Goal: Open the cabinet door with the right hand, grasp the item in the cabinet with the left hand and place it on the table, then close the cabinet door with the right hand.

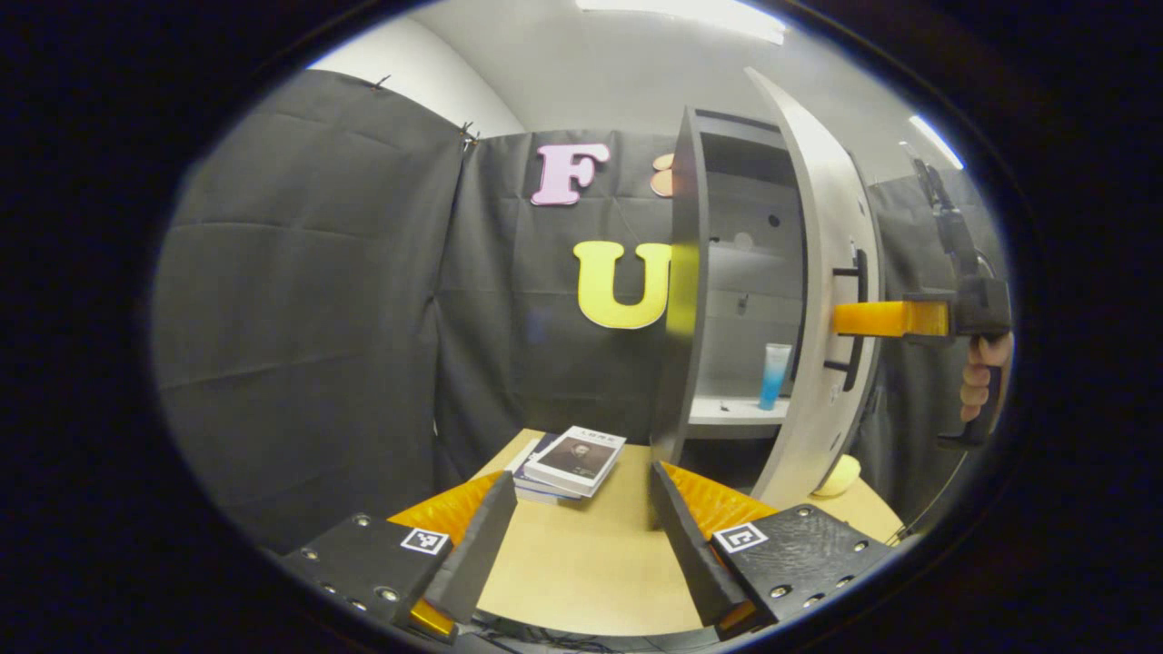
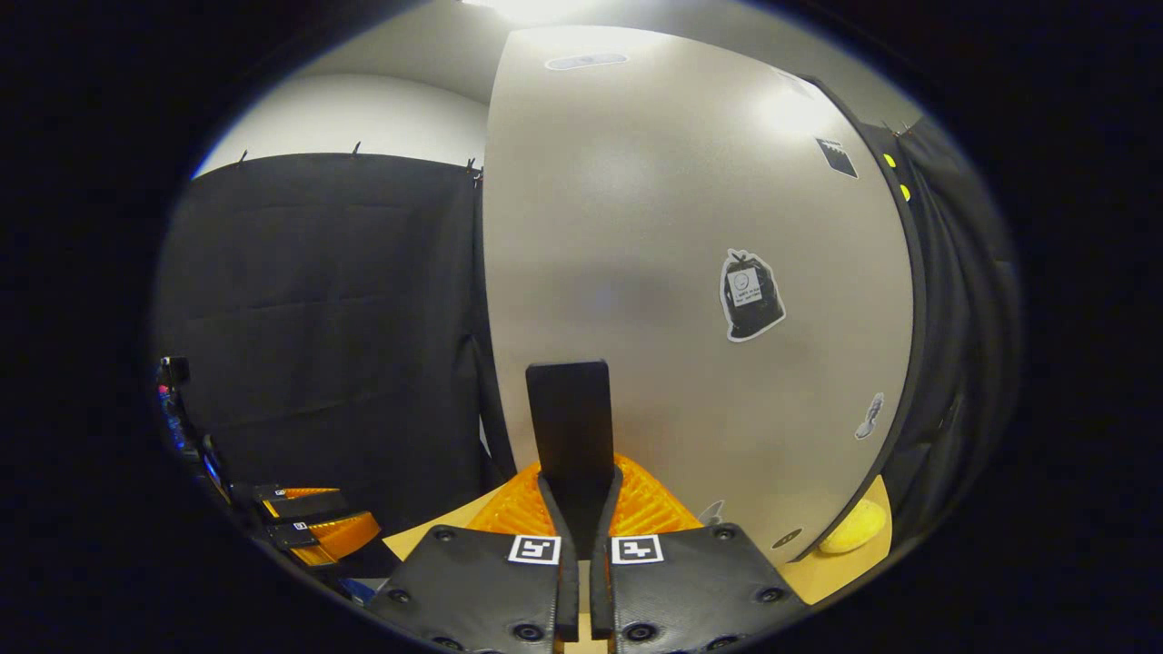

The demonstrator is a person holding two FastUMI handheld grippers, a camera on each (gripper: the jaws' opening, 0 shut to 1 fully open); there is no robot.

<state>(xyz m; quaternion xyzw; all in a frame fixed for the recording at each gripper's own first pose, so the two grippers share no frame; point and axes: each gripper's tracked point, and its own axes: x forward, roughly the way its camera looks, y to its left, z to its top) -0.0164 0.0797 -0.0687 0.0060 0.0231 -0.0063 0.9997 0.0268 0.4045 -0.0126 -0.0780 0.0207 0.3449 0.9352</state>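
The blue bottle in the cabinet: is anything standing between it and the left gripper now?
Nothing visible blocks it. The cabinet door stands open, held at its handle by the right gripper. The blue bottle stands exposed on the shelf, beyond the open left gripper.

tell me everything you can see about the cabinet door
The cabinet door is a tall, smooth, pale grey panel with dark edges, swung partly open so the shelf behind shows. A dark bar handle sits on its front, and the right gripper is shut on that handle. In the right gripper view several stickers dot the door's face. Its lower edge hangs just above the wooden table.
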